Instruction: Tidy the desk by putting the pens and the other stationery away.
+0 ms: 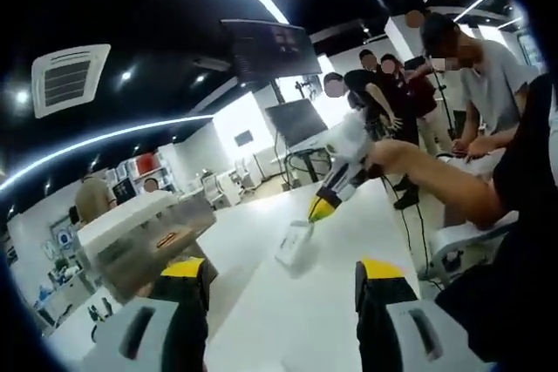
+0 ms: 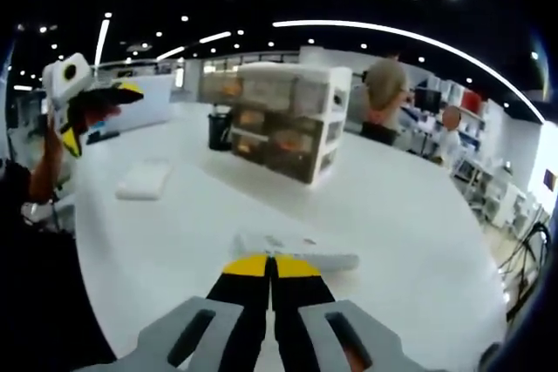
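Note:
A flat white, partly clear pouch (image 2: pixel 296 250) lies on the white desk (image 2: pixel 410 215). My right gripper (image 2: pixel 272 267) is shut, and its yellow tips rest at the pouch's near edge. I cannot tell whether any of the pouch is pinched. In the left gripper view the same right gripper (image 1: pixel 321 208) comes in from the right on a person's arm, its tip just over the pouch (image 1: pixel 295 246). My left gripper (image 1: pixel 283 276) stands open and holds nothing above the desk (image 1: pixel 261 311). In the right gripper view the left gripper (image 2: pixel 100 115) is raised at the far left.
A clear drawer organiser (image 2: pixel 279 124) stands at the desk's far side, with a black pen cup (image 2: pixel 220 131) beside it. The organiser (image 1: pixel 144 237) is close to my left jaw. A flat white pad (image 2: pixel 144 179) lies to the left. Several people stand beyond the desk.

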Tool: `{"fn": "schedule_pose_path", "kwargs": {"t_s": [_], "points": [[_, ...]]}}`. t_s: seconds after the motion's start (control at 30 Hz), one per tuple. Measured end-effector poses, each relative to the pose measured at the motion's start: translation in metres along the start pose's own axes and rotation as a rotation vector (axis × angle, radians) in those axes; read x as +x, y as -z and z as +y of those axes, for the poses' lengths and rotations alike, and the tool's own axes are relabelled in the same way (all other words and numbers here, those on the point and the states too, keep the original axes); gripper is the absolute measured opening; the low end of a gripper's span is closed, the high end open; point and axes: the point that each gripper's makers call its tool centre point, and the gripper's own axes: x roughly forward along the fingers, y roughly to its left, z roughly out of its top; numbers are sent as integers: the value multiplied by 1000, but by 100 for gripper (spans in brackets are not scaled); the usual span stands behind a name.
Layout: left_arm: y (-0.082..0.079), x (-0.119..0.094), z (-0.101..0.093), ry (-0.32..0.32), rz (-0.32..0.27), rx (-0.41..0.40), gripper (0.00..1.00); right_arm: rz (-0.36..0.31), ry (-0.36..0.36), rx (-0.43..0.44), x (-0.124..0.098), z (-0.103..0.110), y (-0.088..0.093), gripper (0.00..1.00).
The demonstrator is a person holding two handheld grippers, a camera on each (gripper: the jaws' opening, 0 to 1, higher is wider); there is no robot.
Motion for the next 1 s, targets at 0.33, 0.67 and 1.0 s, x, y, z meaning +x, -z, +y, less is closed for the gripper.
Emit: {"fn": "schedule_pose_path", "kwargs": {"t_s": [0.33, 0.67, 1.0], "points": [[8, 25, -6, 20, 20, 4, 68, 0, 3, 5, -1, -2, 1, 0], [16, 55, -16, 40, 50, 32, 68, 2, 5, 7, -1, -1, 1, 0], [25, 76, -23, 56, 82, 23, 68, 0, 7, 11, -3, -2, 1, 0]]}}
